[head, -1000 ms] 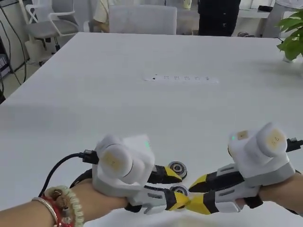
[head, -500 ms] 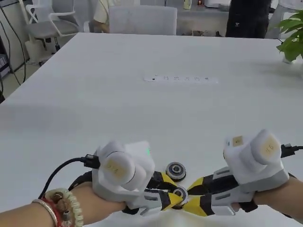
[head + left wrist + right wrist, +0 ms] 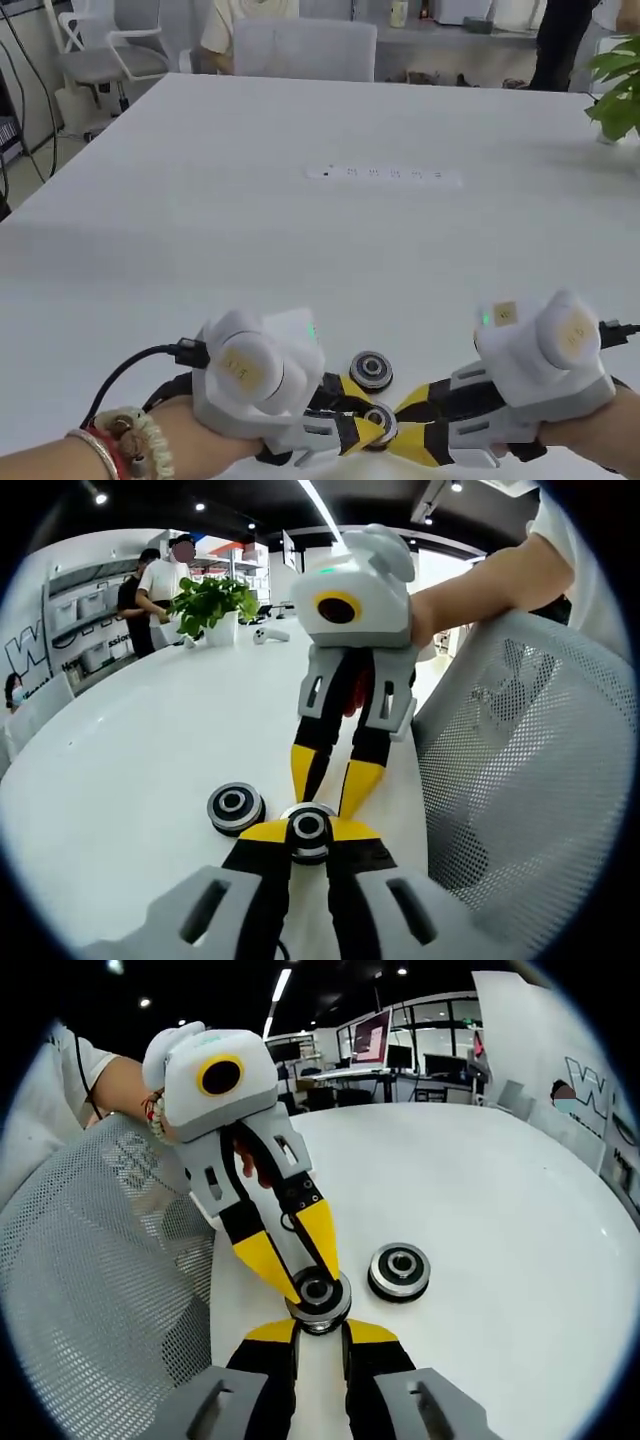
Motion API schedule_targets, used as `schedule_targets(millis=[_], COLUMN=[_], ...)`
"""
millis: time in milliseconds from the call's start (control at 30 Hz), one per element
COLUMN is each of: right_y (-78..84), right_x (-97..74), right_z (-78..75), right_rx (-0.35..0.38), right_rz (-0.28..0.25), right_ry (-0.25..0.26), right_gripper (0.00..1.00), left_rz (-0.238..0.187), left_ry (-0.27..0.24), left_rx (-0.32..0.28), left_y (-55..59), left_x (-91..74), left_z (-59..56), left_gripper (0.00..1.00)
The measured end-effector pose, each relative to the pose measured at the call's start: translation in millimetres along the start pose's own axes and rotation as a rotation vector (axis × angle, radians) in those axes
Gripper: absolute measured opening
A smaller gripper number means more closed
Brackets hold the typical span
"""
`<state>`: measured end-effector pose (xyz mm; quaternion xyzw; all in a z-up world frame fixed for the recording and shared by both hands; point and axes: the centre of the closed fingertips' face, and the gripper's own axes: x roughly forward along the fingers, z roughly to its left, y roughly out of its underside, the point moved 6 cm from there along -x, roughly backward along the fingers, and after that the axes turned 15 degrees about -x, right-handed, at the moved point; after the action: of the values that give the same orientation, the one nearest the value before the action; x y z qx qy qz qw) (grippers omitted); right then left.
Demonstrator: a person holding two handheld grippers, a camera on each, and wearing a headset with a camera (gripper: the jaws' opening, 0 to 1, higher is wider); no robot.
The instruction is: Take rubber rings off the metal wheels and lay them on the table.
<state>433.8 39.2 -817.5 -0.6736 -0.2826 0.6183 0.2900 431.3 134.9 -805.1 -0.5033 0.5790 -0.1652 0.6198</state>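
A small metal wheel (image 3: 379, 418) with a dark rubber ring is held just above the table's near edge, between both grippers. My left gripper (image 3: 364, 428) comes in from the left and is shut on the wheel (image 3: 308, 827), its yellow tips on either side. From the right, my right gripper (image 3: 404, 426) meets the wheel (image 3: 319, 1295), jaws nearly together, tips pinching the rubber ring at the rim. A second wheel (image 3: 372, 367) with its ring on lies flat on the table just beyond, also seen as the wheel (image 3: 236, 808) and the wheel (image 3: 400, 1271).
The white table (image 3: 300, 230) stretches ahead with a flush socket strip (image 3: 385, 173) in its middle. A potted plant (image 3: 618, 85) stands at the far right, office chairs (image 3: 300, 45) at the far end. A mesh chair back (image 3: 520, 740) is close behind the grippers.
Both grippers have sunk a little toward the near edge and drawn closer together, with the wheel still between them. The loose wheel has stayed put.
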Motion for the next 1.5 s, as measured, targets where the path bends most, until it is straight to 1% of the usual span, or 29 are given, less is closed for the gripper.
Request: schedule_targets(millis=[33, 67, 100, 133, 200, 233, 333, 367, 467, 500, 533, 567, 633, 667, 733, 767, 800, 833, 900, 967, 1100, 1233, 1300, 1333, 1367, 1400, 1500], right_y=[2.0, 3.8, 3.0, 3.7, 2.8, 2.4, 2.3, 2.4, 2.5, 3.4, 3.9, 5.0, 6.5, 7.1, 7.8, 8.5, 9.8, 10.5, 10.4, 10.7, 10.0, 9.4, 8.5, 1.4, 3.9, 3.7, 4.2], right_x=[-0.5, -1.3, -1.6, -1.6, -1.8, -1.7, -1.8, -1.6, -1.1, -0.8, -0.6, -0.8, -1.0, -1.2, -1.1, -1.5, -1.8, -1.9, -2.5, -2.9, -3.2, -7.1, -9.7, -12.0, -13.8, -11.9, -10.9], right_z=[-0.8, 0.0, -1.9, -1.3, -1.4, -0.9, -2.4, -2.7, -4.3, -5.0, -5.7, -5.6, -6.5, -6.9, -8.1, -8.0, -9.1, -8.3, -7.9, -9.3, -8.5, -8.5, -9.0, -11.6, -12.4, -8.7, -10.7], right_rx=[-0.011, -0.017, -0.012, 0.006, -0.018, -0.015, 0.012, 0.039, 0.221, 0.305, 0.323, 0.365, 0.487, 0.498, 0.606, 0.634, 0.637, 0.643, 0.726, 0.714, 0.736, 0.760, 0.772, 0.800, 0.801, 0.779, 0.780], right_rz=[0.017, 0.017, 0.002, 0.011, 0.019, 0.021, 0.021, 0.025, 0.039, 0.037, 0.026, 0.019, 0.010, 0.003, -0.010, -0.016, -0.036, -0.043, -0.046, -0.047, -0.048, -0.066, -0.084, -0.155, -0.132, -0.122, -0.126], right_ry=[0.005, 0.004, 0.013, 0.007, 0.009, 0.010, 0.014, 0.017, 0.030, 0.026, 0.023, 0.020, 0.018, 0.018, 0.024, 0.020, 0.023, 0.016, 0.008, 0.010, 0.007, -0.008, -0.012, -0.019, -0.013, -0.016, -0.021], right_gripper=[0.07, 0.01, 0.01, 0.01, 0.00, 0.00, 0.00, 0.00, 0.00, 0.00, 0.00, 0.00, 0.00, 0.00, 0.00, 0.00, 0.00, 0.00, 0.00, 0.00, 0.00, 0.00, 0.00, 0.00, 0.00, 0.00, 0.00], left_rz=[0.000, 0.000, 0.000, 0.000, 0.000, -0.001, -0.002, -0.002, -0.002, -0.002, -0.002, -0.003, -0.008, -0.008, -0.006, -0.005, -0.004, -0.004, -0.005, -0.005, -0.006, -0.010, -0.015, -0.018, -0.020, -0.022, -0.023], left_ry=[0.000, -0.001, 0.001, 0.001, 0.000, -0.001, -0.001, -0.002, -0.007, -0.007, -0.008, -0.009, -0.012, -0.013, -0.016, -0.017, -0.017, -0.019, -0.021, -0.023, -0.021, -0.019, -0.016, -0.014, -0.013, -0.011, -0.009], left_rx=[0.001, 0.001, -0.002, -0.001, -0.002, -0.003, -0.004, -0.006, -0.008, -0.008, -0.008, -0.012, -0.013, -0.012, -0.012, -0.011, -0.012, -0.015, -0.016, -0.017, -0.018, -0.020, -0.019, -0.017, -0.017, -0.017, -0.017], left_y=[0.0, 0.1, 0.2, 0.2, 0.4, 0.4, 0.6, 0.6, 0.7, 0.7, 0.8, 1.0, 1.3, 1.3, 1.1, 0.8, 1.0, 1.0, 1.1, 1.0, 1.0, 1.3, 1.9, 2.0, 1.9, 1.9, 1.9], left_x=[0.0, -0.2, -0.1, -0.3, -0.4, -0.3, -0.5, -0.5, -0.8, -0.9, -1.1, -1.1, -1.2, -1.3, -1.4, -1.3, -1.3, -1.1, -1.1, -1.1, -1.1, -1.3, -1.5, -1.7, -1.7, -1.7, -1.8], left_z=[0.0, 0.2, 0.3, -0.1, -0.3, -0.1, -0.1, -0.1, 0.4, 0.4, 0.5, 0.4, 0.3, 0.1, 0.4, 0.5, 0.5, 0.6, 0.5, 0.5, 0.7, 0.9, 1.2, 1.1, 1.2, 1.1, 1.6], left_gripper=[0.07, 0.07, 0.07, 0.07, 0.07, 0.07, 0.07, 0.07, 0.07, 0.07, 0.07, 0.07, 0.07, 0.07, 0.07, 0.07, 0.07, 0.07, 0.07, 0.07, 0.07, 0.07, 0.07, 0.07, 0.07, 0.07, 0.07])
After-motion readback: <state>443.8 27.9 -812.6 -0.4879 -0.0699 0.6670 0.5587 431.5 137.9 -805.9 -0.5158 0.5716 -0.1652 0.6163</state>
